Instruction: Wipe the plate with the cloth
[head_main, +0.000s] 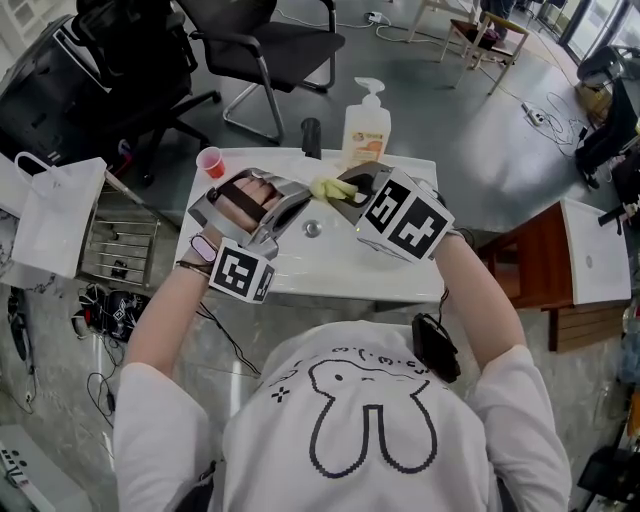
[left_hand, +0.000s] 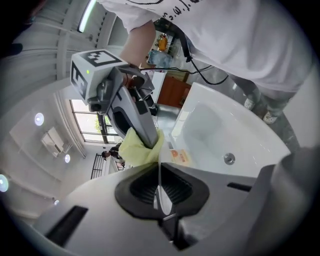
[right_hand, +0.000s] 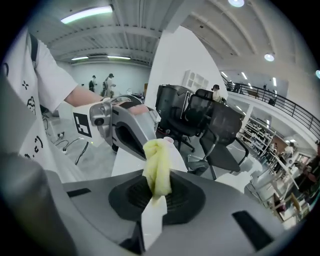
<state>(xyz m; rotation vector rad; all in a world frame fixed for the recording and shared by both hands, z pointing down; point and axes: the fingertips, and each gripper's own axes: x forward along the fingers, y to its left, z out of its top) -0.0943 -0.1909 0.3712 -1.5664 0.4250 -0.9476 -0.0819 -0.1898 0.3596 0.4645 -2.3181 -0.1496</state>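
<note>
**Plate held edge-on above the white table, cloth brought to its rim.**

*Hazards, as judged.* The plate, thin and seemingly clear, is gripped by only a narrow margin of its edge in the left tongs. Sideways pressure from wiping could lever it out, and it would then be dropped onto the table. A plate so pinched might also be cracked if it is pressed hard. The cloth is bunched and caught by one end in the right tongs. It could be dragged free by friction, and a bare jaw would then be scraped across the plate.

*Positions.* The left tongs are closed on the plate's near edge. The right tongs are closed on the cloth. Its free wad is seen at the plate's far rim, apparently touching it, just beyond the tips of the left tongs.
</note>
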